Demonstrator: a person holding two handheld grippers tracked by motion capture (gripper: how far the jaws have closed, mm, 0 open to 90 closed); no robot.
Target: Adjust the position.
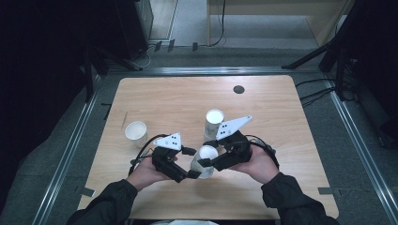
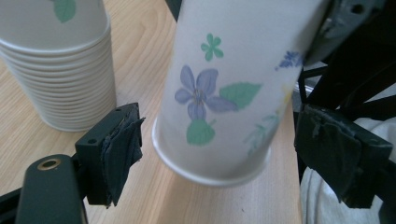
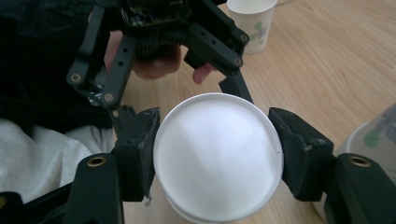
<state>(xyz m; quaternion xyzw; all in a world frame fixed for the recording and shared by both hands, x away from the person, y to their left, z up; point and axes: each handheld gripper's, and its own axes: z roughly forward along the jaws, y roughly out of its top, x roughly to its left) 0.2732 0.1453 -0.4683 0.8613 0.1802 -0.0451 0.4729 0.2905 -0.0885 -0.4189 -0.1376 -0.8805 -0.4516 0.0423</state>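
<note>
Pale wood table [image 1: 155, 98], dark floor all round it. Near its front edge a flowered paper cup [image 1: 205, 161] is held up off the wood between the two grippers, tilted. The right gripper [image 1: 206, 164] pinches it: in the right gripper view both pads press the cup's [image 3: 218, 156] sides just under the rim, mouth facing the camera. The left gripper [image 1: 191, 162] stands spread around the cup's lower end; in the left gripper view each pad [image 2: 122, 149] stands off the wall of the cup [image 2: 224, 93], with a gap on either side, touching nothing. Behind stands a stack of cups [image 1: 213, 123], just beyond the right gripper; a single cup [image 1: 136, 133] stands well left. No writing readable, only printed flowers and leaves.
</note>
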